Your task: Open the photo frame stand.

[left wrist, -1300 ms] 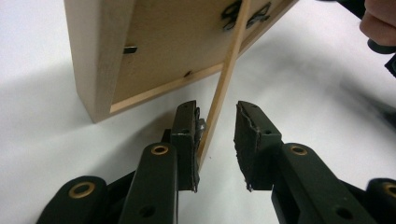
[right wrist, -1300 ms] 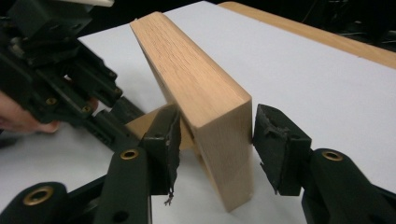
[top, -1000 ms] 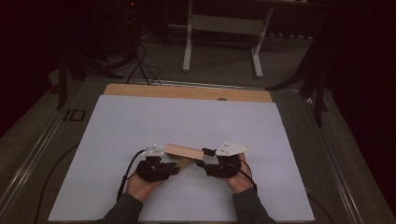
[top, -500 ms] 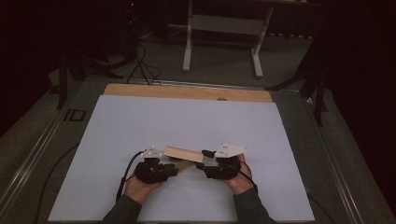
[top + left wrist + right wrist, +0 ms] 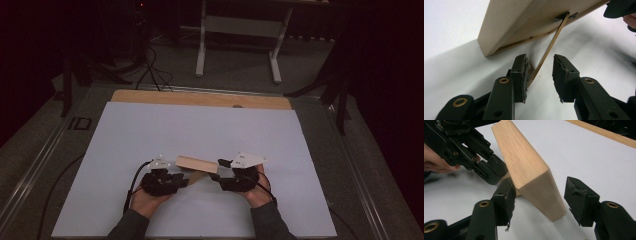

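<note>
High view: wooden frame (image 5: pixel 197 163) near white sheet's (image 5: pixel 200 130) front edge.

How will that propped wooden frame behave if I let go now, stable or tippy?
Probably tippy: the wooden frame leans on one thin strut, so a sideways nudge could fold or topple it. It looks rigid and fairly light. Its smooth wood may slide on the white sheet.
</note>
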A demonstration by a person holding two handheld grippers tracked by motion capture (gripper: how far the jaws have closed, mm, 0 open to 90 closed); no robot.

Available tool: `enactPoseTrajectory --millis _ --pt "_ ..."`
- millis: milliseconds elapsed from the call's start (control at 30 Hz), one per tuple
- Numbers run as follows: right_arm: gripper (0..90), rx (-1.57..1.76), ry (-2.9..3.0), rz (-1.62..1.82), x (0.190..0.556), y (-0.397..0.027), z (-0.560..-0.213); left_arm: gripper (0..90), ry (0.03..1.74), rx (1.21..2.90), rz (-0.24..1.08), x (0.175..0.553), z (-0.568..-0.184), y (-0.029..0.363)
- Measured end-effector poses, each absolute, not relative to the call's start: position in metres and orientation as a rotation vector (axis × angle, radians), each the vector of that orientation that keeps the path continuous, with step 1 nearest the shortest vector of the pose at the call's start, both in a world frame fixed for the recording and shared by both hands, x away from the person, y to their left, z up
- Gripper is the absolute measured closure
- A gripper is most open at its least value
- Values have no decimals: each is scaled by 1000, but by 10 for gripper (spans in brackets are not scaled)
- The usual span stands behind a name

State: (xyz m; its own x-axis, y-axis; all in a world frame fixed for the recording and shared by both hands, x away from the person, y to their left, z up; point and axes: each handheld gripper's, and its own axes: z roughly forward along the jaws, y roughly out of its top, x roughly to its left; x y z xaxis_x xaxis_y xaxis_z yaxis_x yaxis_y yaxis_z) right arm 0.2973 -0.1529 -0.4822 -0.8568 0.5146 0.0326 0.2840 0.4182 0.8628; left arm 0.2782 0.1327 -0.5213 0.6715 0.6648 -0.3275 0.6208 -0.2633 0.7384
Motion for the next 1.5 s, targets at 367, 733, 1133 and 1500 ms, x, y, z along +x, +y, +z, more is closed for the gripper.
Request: enactPoseTrajectory --millis 367,733,1133,1500 --pt "402 699 2437 1397 298 -154 -481 625 972 1970 106 274 -516 133" --pt "350 699 2439 1368 298 -153 -480 622 959 1963 135 271 -512 134" --pt "281 707 2438 1364 298 -156 -477 621 952 1960 136 271 -511 134" --pt "269 685 2426 1419 296 -160 -471 622 947 1953 140 270 -509 135"
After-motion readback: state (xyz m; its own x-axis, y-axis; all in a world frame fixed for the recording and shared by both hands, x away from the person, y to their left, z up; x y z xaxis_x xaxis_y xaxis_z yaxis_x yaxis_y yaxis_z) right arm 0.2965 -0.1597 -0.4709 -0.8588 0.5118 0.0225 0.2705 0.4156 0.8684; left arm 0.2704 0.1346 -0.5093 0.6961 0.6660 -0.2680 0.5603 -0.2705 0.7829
